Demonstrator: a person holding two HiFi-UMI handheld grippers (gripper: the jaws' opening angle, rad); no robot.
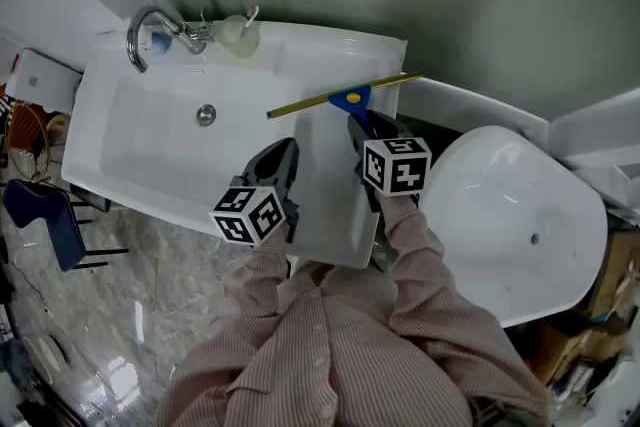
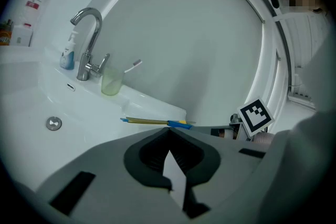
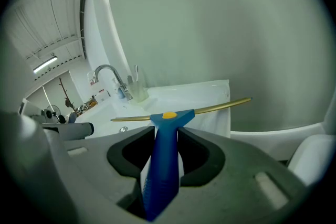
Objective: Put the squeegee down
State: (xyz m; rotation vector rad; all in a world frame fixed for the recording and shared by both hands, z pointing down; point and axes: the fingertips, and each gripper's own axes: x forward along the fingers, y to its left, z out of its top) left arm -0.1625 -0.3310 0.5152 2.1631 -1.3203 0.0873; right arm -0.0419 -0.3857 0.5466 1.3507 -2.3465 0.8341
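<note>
Squeegee (image 3: 167, 165) grip: right gripper view only

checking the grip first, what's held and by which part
The right gripper clamps the squeegee by its blue handle; the left gripper holds nothing.

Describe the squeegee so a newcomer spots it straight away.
Find the white sink. Over its right end, the right hand-held gripper holds the squeegee by its blue handle. It alone has a long yellow blade bar, unlike the chrome faucet and green cup farther left.
</note>
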